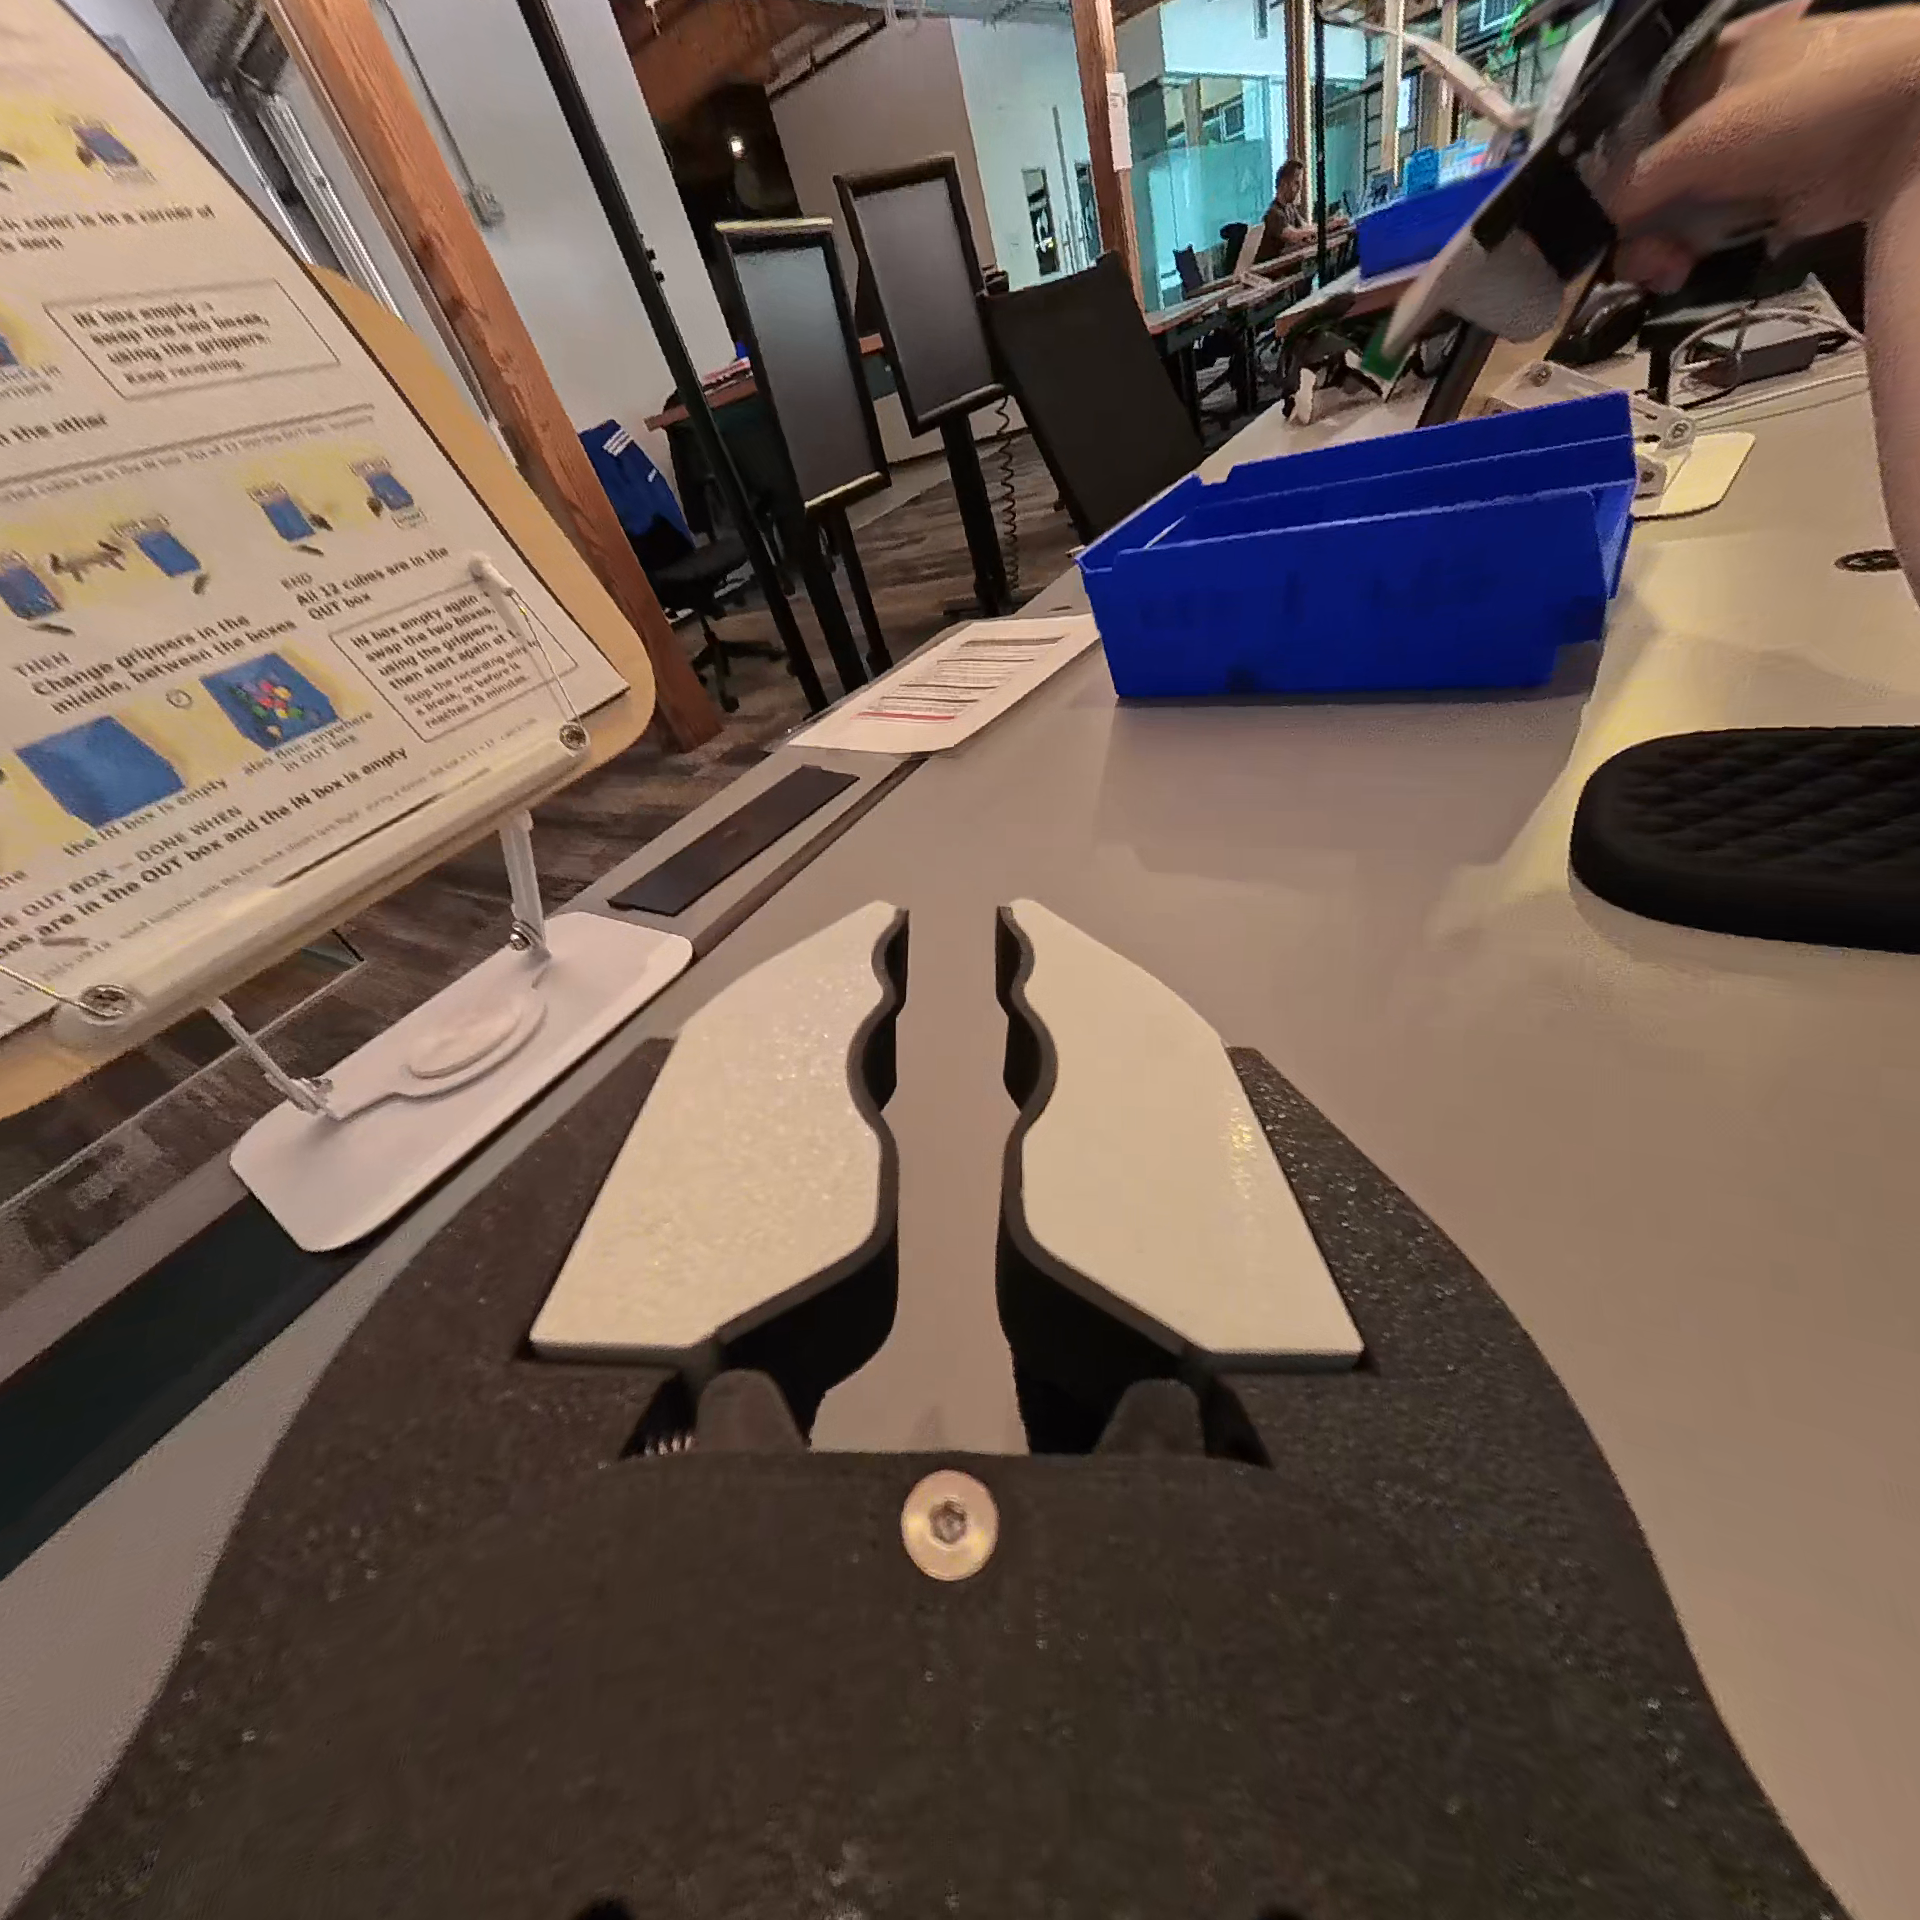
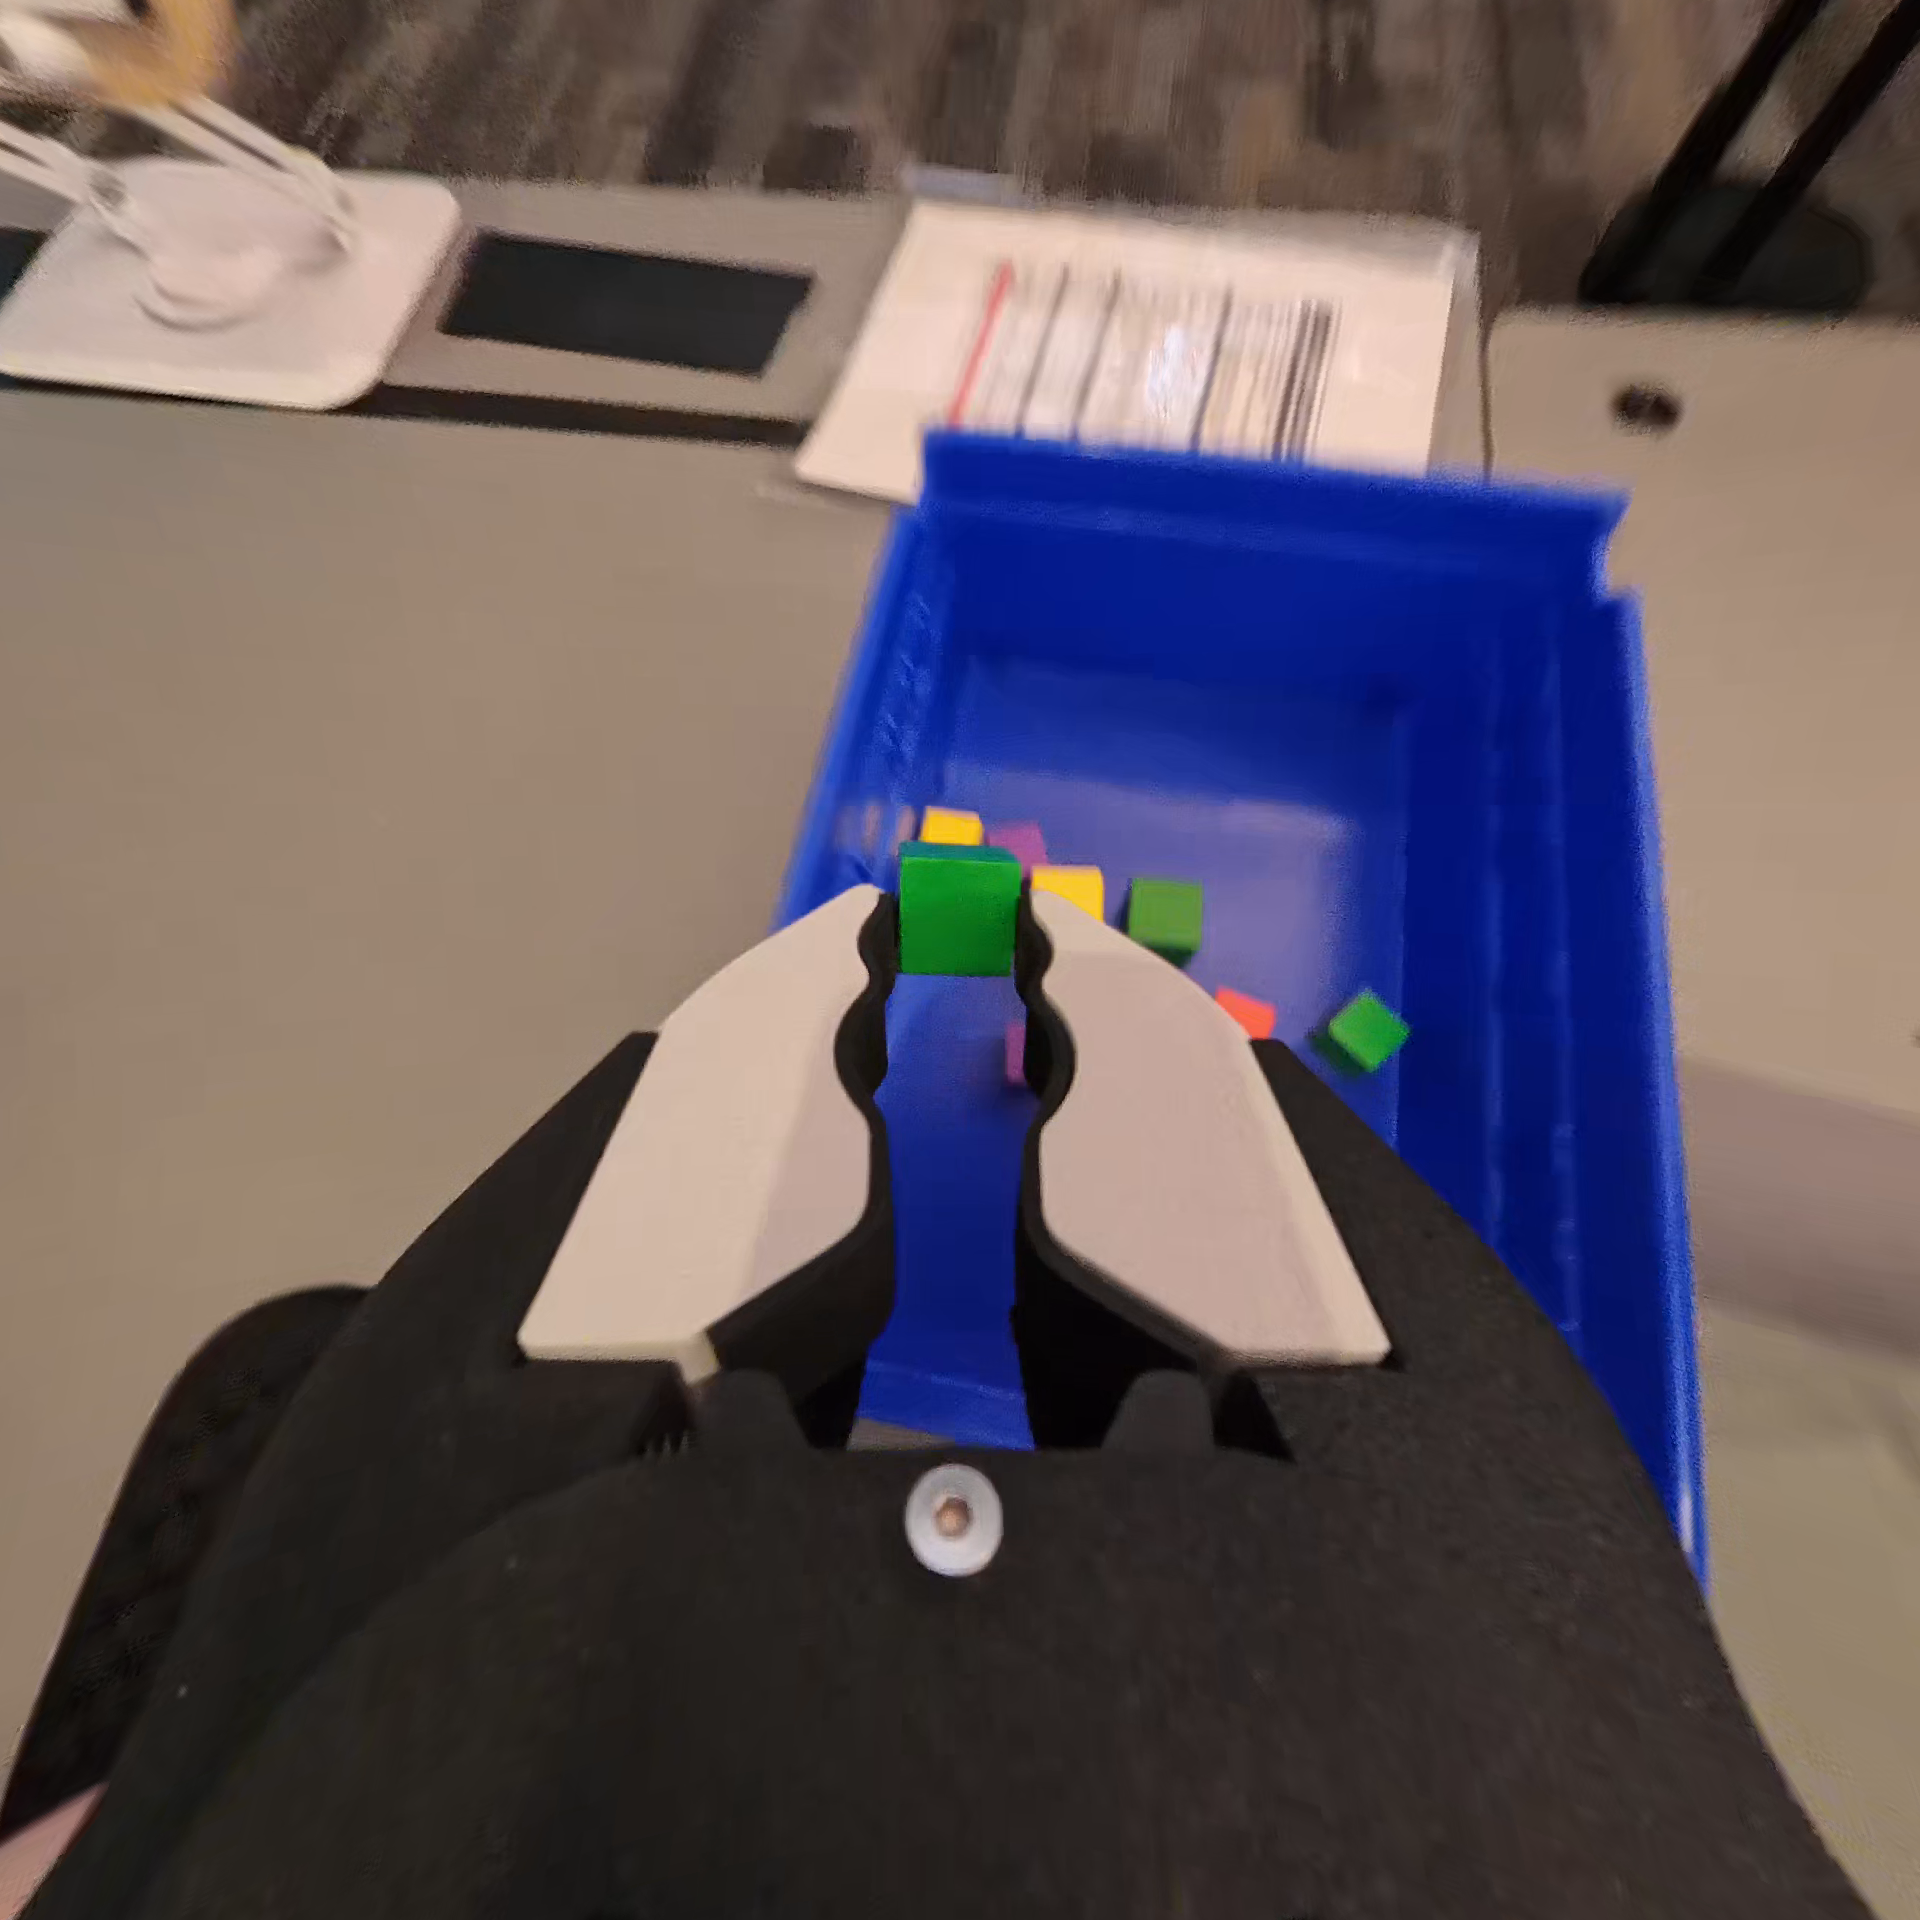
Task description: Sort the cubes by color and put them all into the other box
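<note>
My right gripper [image 2: 958,914] is shut on a green cube [image 2: 956,935] and holds it above the near left part of a blue box [image 2: 1558,935]. Several cubes lie on the box floor: yellow [image 2: 1070,888], purple [image 2: 1023,844], green [image 2: 1166,916], orange [image 2: 1245,1010] and another green [image 2: 1363,1029]. My left gripper [image 1: 951,920] is low over the grey table [image 1: 1299,1039], empty, its fingers a narrow gap apart. The blue box [image 1: 1351,603] stands ahead to its right. A hand [image 1: 1766,135] holds the right gripper above it.
An instruction board [image 1: 260,520] on a white stand [image 1: 447,1081] is at the left table edge. A paper sheet [image 1: 956,686] lies beyond the box, also in the right wrist view [image 2: 1143,332]. A black pad [image 1: 1756,831] lies at the right.
</note>
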`<state>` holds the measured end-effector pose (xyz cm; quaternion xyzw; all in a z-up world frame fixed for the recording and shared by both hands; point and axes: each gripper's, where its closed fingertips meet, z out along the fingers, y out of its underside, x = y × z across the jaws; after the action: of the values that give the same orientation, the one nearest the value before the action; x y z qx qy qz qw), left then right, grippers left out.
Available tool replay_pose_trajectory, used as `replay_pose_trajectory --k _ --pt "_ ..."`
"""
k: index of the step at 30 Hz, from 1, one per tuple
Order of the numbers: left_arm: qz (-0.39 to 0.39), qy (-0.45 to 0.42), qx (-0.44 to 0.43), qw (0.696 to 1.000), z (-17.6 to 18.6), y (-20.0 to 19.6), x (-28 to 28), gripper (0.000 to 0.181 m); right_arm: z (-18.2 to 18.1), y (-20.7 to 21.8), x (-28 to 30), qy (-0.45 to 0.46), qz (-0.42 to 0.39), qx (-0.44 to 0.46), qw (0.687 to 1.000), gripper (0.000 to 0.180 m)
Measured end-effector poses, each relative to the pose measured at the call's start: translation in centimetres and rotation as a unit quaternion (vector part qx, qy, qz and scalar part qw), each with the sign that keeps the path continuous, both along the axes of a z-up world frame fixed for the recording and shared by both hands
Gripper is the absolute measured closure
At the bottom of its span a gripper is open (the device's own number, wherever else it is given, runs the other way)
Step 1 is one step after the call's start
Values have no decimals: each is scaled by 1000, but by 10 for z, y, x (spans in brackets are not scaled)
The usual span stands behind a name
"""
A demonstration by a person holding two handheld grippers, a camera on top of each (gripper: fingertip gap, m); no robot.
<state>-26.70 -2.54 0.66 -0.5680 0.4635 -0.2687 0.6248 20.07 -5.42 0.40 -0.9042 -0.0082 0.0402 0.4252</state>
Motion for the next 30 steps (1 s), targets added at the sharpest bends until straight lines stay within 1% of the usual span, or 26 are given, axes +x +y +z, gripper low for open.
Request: replay_pose_trajectory --k 2,4,6,8,11,12,14,16,18,20,23,26,28,30 --pt "1 8 -9 1000 -9 2 1 166 -43 -13 12 43 8 -60 997 158" --pt "3 17 -21 1000 -19 4 2 166 -82 -29 16 50 16 -142 988 158" --pt "3 24 -29 999 -26 5 2 166 -107 -35 15 50 28 -190 980 158" --pt "4 28 -34 999 -31 5 3 166 -120 -33 17 52 26 -207 977 158" --pt "3 33 -41 999 -37 5 3 166 -128 -26 21 53 15 -203 978 158" --pt "4 36 -40 999 -39 5 2 166 -129 -25 26 49 -1 -202 978 158" --pt "8 43 -35 998 -40 5 1 166 -126 -28 29 52 -13 -200 978 146" --pt "13 43 -28 999 -37 7 -1 166 -112 -29 30 46 -15 -173 984 144" --pt "21 38 -20 999 -28 9 -6 166 -87 -27 34 33 -28 -123 991 143" --pt "38 31 -6 999 -16 13 -14 165 -55 -27 35 15 -36 -62 997 141" --pt "92 25 26 995 15 21 -42 165 0 -28 31 -25 -42 38 998 141" --pt "170 22 43 984 52 27 -91 166 50 -26 7 -45 -11 129 991 141" --pt "214 52 24 975 62 28 -131 170 74 -22 -13 -54 22 175 983 141" --pt "270 93 31 958 72 32 -181 168 90 -17 -34 -56 61 207 975 142"
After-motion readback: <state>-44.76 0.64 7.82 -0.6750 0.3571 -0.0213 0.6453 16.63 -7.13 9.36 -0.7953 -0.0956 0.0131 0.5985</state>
